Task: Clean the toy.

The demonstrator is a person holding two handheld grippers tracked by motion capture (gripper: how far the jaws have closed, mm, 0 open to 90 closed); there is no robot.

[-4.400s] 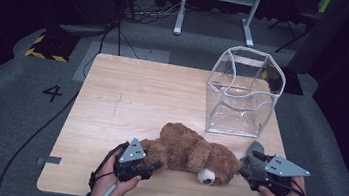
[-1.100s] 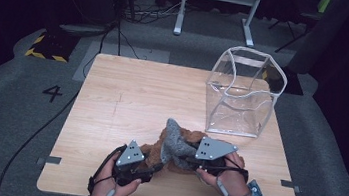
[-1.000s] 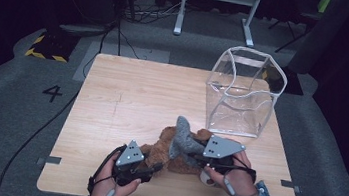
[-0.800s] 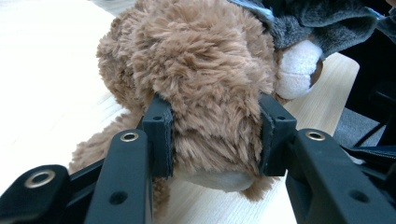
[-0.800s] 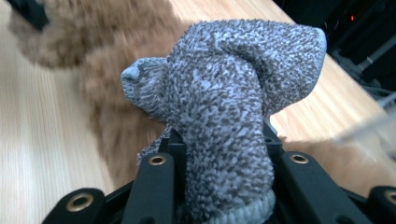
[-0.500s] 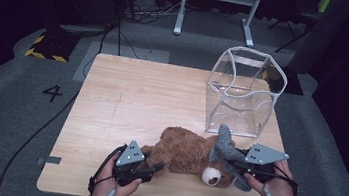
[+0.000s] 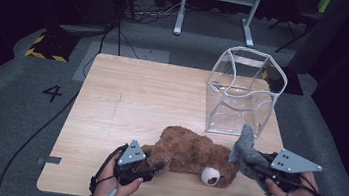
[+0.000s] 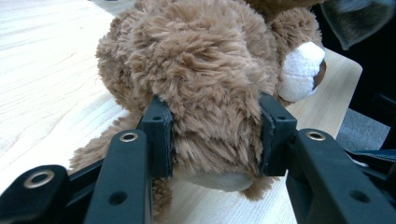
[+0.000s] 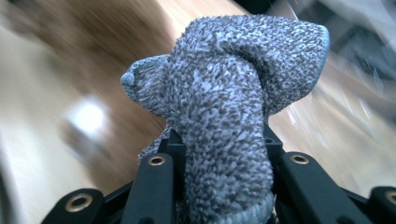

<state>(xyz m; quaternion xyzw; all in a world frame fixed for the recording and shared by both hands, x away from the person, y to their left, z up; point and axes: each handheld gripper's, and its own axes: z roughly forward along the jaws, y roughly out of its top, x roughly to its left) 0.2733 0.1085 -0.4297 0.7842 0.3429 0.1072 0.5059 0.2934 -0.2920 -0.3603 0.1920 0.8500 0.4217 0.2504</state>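
With the left gripper [image 8: 212,135] clamped on a leg of the teddy bear [image 7: 191,153] lying just ahead of it, the risk is that the grey sock [image 9: 233,112], pinched bunched in the right gripper [image 7: 266,172], slips out or snags when fitted.

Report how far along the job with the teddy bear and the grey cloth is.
Done: the grey cloth is off the teddy bear, clamped in the right gripper. In hand: the left gripper pins the bear on the table. Left, probably: stowing something in the empty clear bag.
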